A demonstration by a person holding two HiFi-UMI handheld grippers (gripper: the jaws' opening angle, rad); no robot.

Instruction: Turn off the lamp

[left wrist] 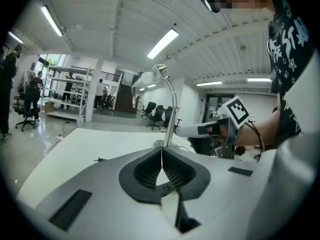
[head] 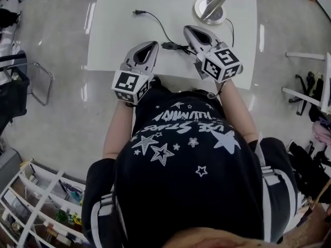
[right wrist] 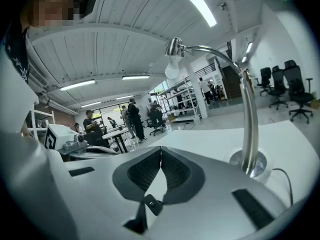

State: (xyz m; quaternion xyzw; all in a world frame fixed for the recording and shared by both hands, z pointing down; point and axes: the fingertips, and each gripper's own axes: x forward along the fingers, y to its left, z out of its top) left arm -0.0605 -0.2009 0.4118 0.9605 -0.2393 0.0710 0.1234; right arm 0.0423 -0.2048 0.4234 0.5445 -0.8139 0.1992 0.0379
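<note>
Chrome lamp (head: pixel 213 8) stands at the far side of the tabletop (head: pixel 124 30) — just ahead of the right claw (head: pixel 187 29), a bit to its right, not touching. Left claw (head: pixel 153 44) is further off, to the lamp's left. Both claws shut tight, nothing betw. the ribbed black pads (right wrist: pixel 144 170). Lamp: round base, thin shiny neck arcing over to a white bulb (right wrist: pixel 172 70). Black cord (head: pixel 155 22) w/ plug snakes across ahead of the claws. Tabletop is white, matte, rectangular. Glossy grey floor (head: pixel 57 112) round it — open office w/ swivel chairs (left wrist: pixel 155 115), shelving (left wrist: pixel 70 91), strip lights (left wrist: pixel 162 43) overhead.
</note>
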